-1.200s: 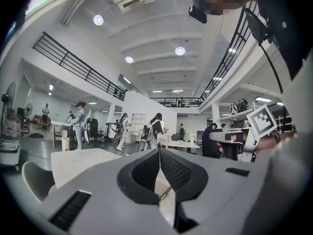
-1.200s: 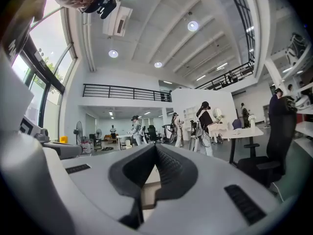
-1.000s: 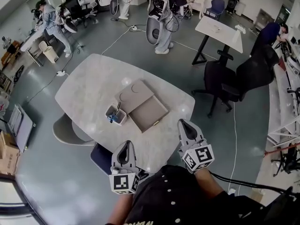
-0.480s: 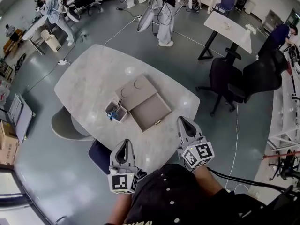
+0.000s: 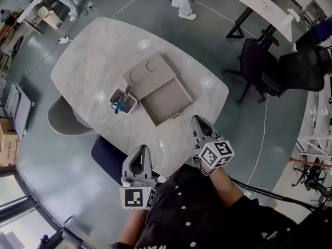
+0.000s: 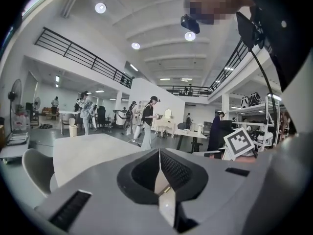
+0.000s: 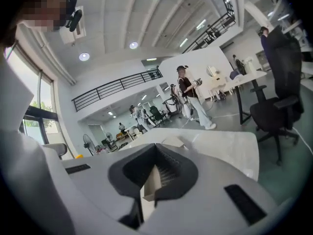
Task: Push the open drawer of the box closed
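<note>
Your left gripper (image 5: 141,150) and right gripper (image 5: 197,121) both closed, empty, near the table (image 5: 93,45) edge, box (image 5: 148,75) beyond, drawer (image 5: 167,101) open

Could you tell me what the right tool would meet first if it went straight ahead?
Probably the open drawer, near its front corner, unless the right tool rides above it.

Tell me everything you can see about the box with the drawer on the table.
The box is flat, rectangular and grey-beige, with two round marks on its top. Its drawer stands pulled out toward the person, looks empty, and has a small handle on its front edge. The box lies flat near the middle of the pale table. A small pen holder sits close at its side.
</note>
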Tool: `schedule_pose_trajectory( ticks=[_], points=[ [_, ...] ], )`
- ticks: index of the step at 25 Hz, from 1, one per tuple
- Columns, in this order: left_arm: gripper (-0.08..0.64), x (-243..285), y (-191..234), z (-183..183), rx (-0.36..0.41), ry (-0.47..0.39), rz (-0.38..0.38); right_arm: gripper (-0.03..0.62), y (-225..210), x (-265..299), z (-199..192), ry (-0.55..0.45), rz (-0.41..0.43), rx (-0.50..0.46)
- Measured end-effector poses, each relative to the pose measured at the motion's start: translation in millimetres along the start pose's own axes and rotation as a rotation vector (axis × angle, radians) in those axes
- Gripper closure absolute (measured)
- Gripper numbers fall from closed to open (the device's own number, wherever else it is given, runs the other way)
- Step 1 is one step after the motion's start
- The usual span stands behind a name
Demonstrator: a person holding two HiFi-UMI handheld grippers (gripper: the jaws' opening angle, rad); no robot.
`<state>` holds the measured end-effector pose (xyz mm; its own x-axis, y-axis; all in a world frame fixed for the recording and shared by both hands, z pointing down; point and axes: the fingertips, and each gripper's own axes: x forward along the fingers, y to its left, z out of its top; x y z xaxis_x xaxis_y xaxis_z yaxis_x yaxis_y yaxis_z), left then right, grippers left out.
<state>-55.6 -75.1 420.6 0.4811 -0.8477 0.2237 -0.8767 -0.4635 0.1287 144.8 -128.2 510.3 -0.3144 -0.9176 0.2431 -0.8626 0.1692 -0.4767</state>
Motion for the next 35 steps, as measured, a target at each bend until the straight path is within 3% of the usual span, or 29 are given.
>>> schedule_pose_trajectory(
  ticks=[10, 16, 20, 35],
  points=[
    [0.543, 11, 3, -40, -0.065, 0.121, 0.056, 0.594, -54, 34, -112, 0.263, -0.069, 0.156],
    [0.543, 19, 10, -57, -0.078, 0.165, 0.089, 0.591, -60, 61, -151, 0.349, -0.019, 0.228],
    [0.543, 26, 11, -62, -0.084, 0.175, 0.094, 0.516, -62, 78, -167, 0.403, -0.011, 0.259],
    [0.543, 40, 20, -66, -0.097, 0.194, 0.109, 0.490, -67, 98, -183, 0.543, -0.070, 0.395]
  ],
)
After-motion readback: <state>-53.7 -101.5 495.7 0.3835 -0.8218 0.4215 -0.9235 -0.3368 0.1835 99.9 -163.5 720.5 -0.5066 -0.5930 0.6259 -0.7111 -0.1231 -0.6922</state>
